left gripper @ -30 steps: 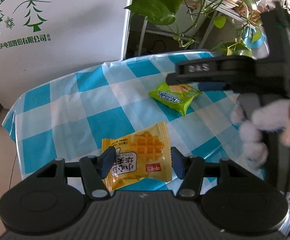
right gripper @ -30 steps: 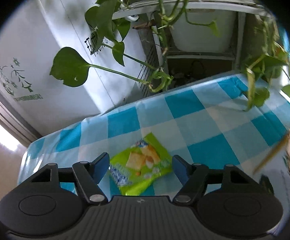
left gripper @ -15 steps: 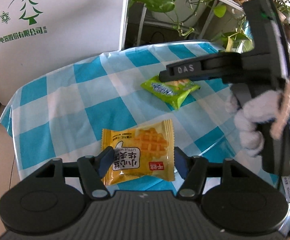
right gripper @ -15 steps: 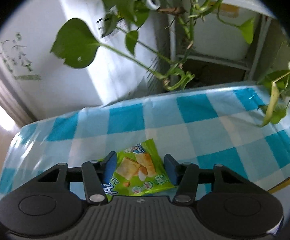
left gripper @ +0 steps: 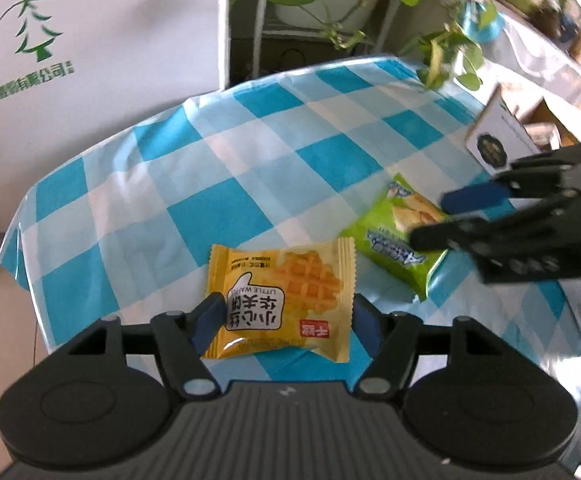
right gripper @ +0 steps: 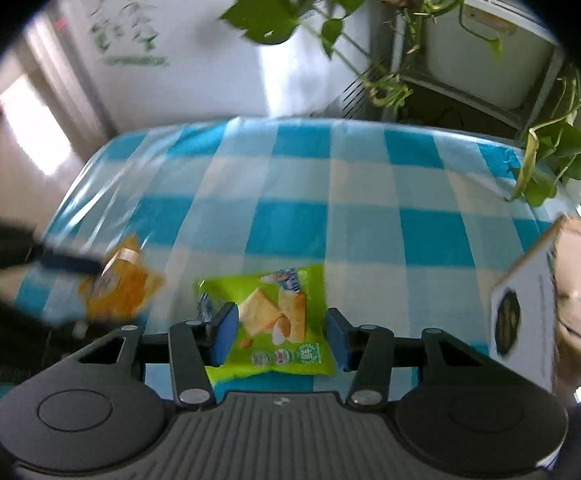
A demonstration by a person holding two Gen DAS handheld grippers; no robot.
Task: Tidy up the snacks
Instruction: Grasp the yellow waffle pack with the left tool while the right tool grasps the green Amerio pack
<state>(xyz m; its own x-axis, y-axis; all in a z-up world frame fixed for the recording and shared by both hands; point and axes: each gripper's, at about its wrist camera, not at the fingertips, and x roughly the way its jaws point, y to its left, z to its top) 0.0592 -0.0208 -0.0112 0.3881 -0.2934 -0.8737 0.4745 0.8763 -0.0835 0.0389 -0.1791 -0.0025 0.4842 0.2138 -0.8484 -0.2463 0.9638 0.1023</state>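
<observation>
A yellow waffle snack packet (left gripper: 282,296) sits between the fingers of my left gripper (left gripper: 286,320), which is shut on its two sides just over the blue-and-white checked tablecloth (left gripper: 250,168). A green snack packet (right gripper: 278,320) sits between the fingers of my right gripper (right gripper: 278,336), which is shut on it. In the left wrist view the green packet (left gripper: 394,228) shows held in the right gripper (left gripper: 434,220) to the right. In the right wrist view the yellow packet (right gripper: 122,288) shows blurred at the left.
An open cardboard box with a white flap (right gripper: 530,300) stands at the table's right; it also shows in the left wrist view (left gripper: 498,136). Trailing green plants (left gripper: 450,52) hang over the far right corner. A white appliance with green print (left gripper: 30,48) stands behind the table.
The right gripper has closed on the green packet and carried it right, toward the box. The left gripper has closed in on the yellow packet. Both views have swung.
</observation>
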